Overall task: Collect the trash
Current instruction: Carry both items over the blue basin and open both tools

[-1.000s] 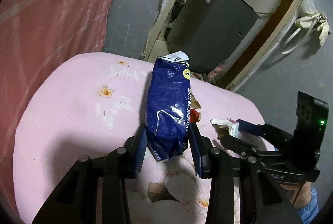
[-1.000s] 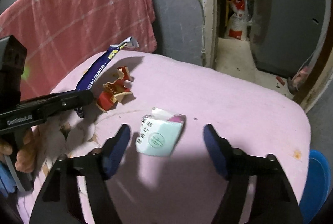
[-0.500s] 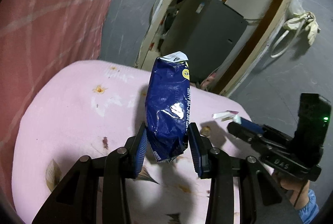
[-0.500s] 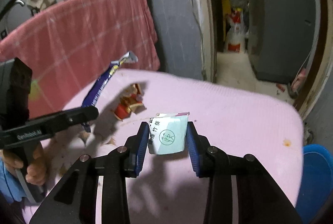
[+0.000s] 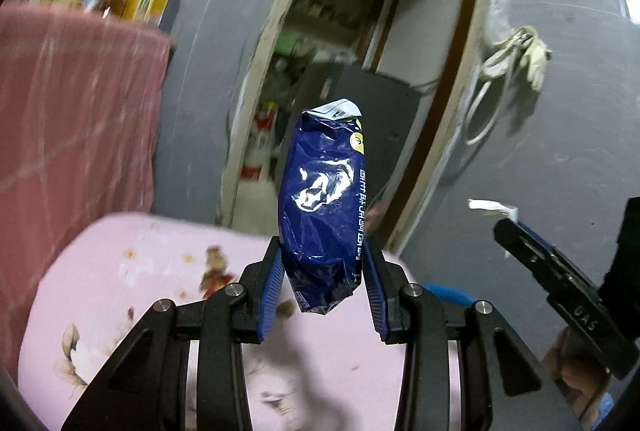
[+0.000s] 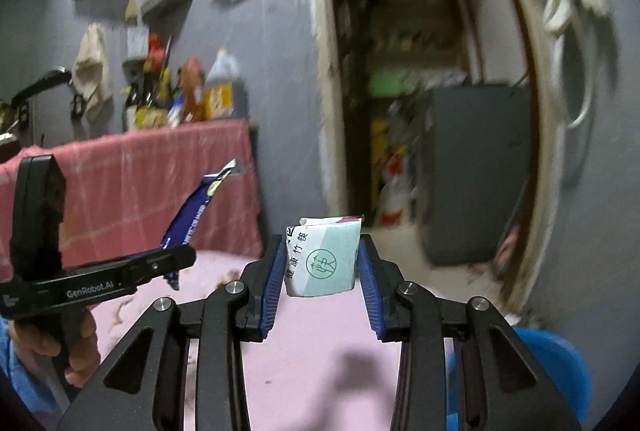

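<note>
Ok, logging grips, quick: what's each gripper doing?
Left gripper: shut on the crinkled dark blue foil snack wrapper.
Right gripper: shut on the folded pale green paper packet.

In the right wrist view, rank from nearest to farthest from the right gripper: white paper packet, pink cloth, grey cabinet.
1. white paper packet, clamped between the right gripper fingers.
2. pink cloth, just below.
3. grey cabinet, back through the doorway, right.

Left black two-finger gripper (image 5: pixel 323 283) clamping a crumpled blue foil wrapper (image 5: pixel 323 207), right black gripper (image 6: pixel 320 273) clamping a folded pale-green paper packet (image 6: pixel 322 257), both raised
</note>
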